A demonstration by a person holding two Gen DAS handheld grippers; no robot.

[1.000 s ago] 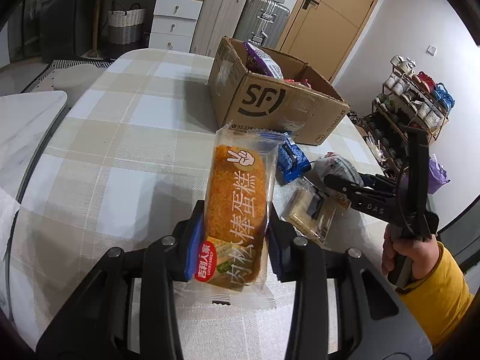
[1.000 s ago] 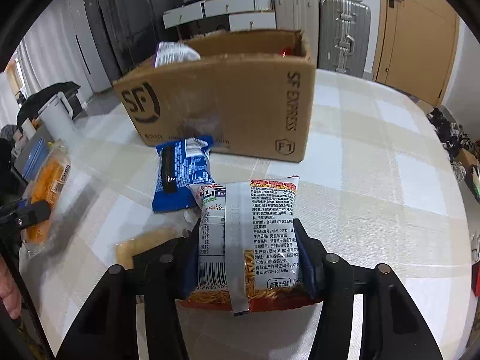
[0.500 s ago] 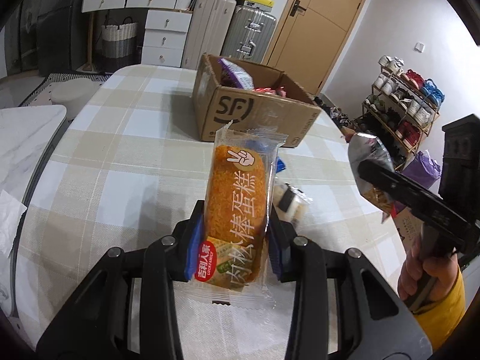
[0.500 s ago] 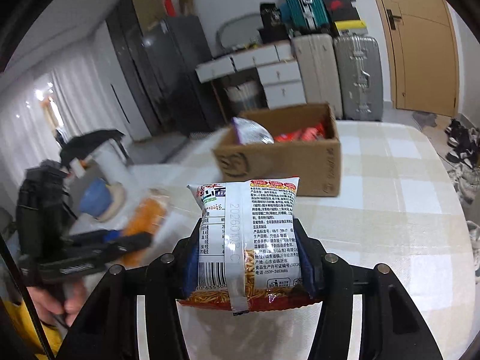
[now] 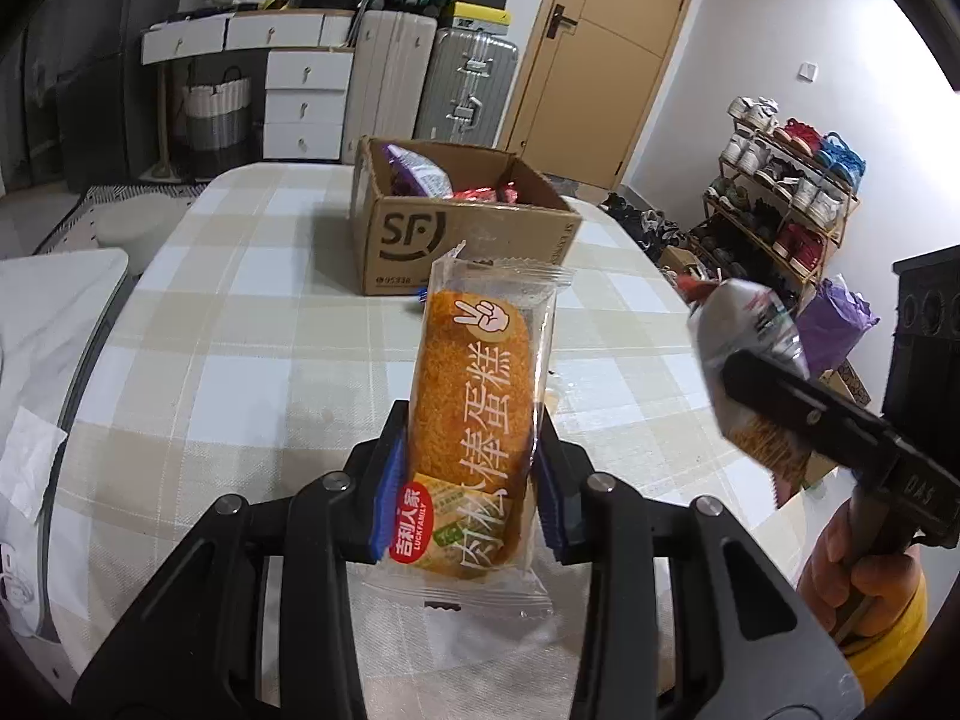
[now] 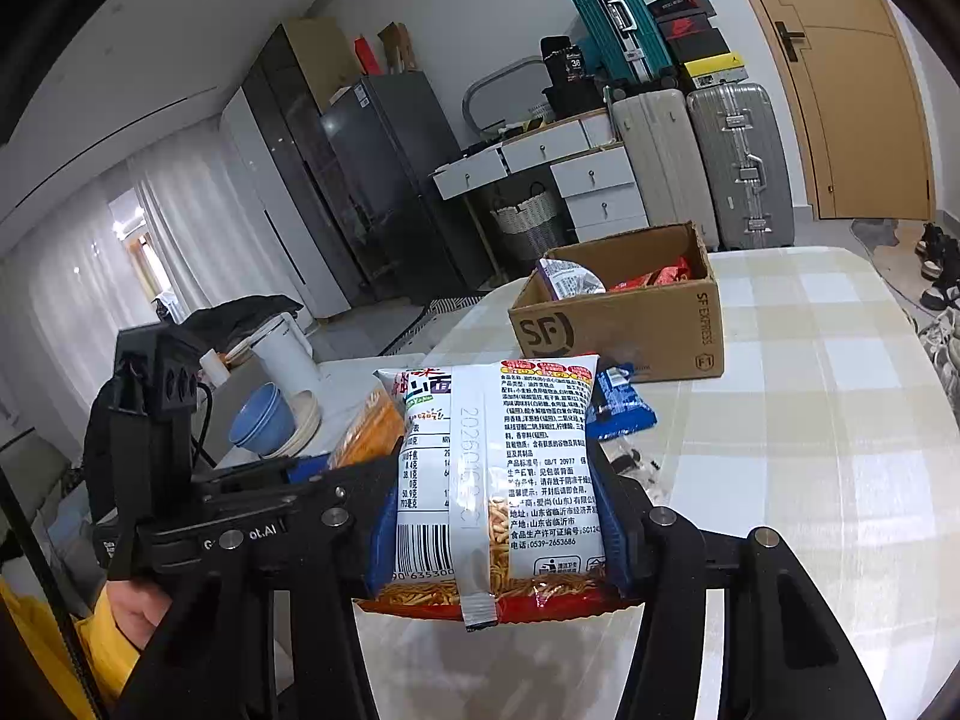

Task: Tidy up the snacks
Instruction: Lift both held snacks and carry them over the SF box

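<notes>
My left gripper [image 5: 465, 492] is shut on an orange cake bar in a clear wrapper [image 5: 474, 414] and holds it upright above the table. My right gripper [image 6: 492, 516] is shut on a white and red noodle snack packet [image 6: 495, 480], also held in the air. The right gripper with its packet shows at the right of the left wrist view [image 5: 774, 396]. The left gripper shows at the left of the right wrist view [image 6: 252, 510]. An open SF cardboard box [image 5: 456, 234] holding several snacks stands farther back on the table; it also shows in the right wrist view [image 6: 624, 324].
The table has a beige checked cloth [image 5: 252, 324]. A blue snack packet [image 6: 618, 408] lies in front of the box. A white side table with a blue bowl [image 6: 261, 420] and a kettle stands to the left. A shoe rack [image 5: 786, 192] stands at the right.
Both grippers have risen from the table with their snacks. The box now looks farther away and lower in both views.
</notes>
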